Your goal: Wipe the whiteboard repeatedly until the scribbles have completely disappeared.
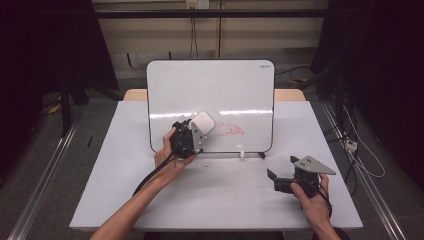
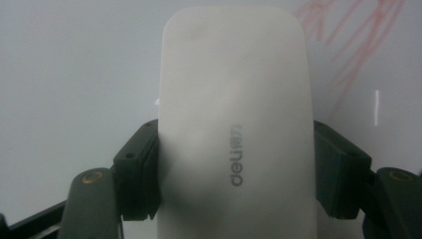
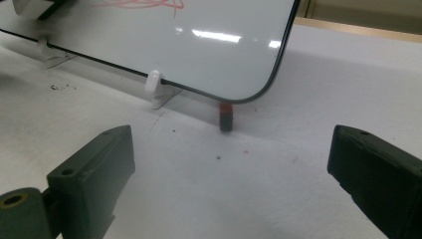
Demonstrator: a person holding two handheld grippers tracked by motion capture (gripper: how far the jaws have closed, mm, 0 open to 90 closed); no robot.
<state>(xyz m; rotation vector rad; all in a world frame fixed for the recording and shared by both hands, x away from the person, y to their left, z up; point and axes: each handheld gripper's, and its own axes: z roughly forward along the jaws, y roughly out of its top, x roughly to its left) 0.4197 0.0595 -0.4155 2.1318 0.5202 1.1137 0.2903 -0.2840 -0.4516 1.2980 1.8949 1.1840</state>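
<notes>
A white whiteboard [image 1: 210, 95] stands upright on the table, with a red scribble [image 1: 232, 129] low on its face. My left gripper [image 1: 196, 131] is shut on a white eraser [image 1: 203, 122] held at the board just left of the scribble. In the left gripper view the eraser [image 2: 236, 129] is squeezed between both jaws of that gripper [image 2: 236, 174], and red strokes [image 2: 348, 45] show at the upper right. My right gripper [image 1: 273, 179] rests low at the table's right, open with nothing between its fingers [image 3: 231, 169].
White clips [image 3: 157, 85] prop the board's bottom edge. A small red and dark piece [image 3: 226, 115] stands by the board's lower right corner [image 1: 261, 155]. The grey table [image 1: 225, 200] ends near the person's forearms. Dark stands and cables flank the table.
</notes>
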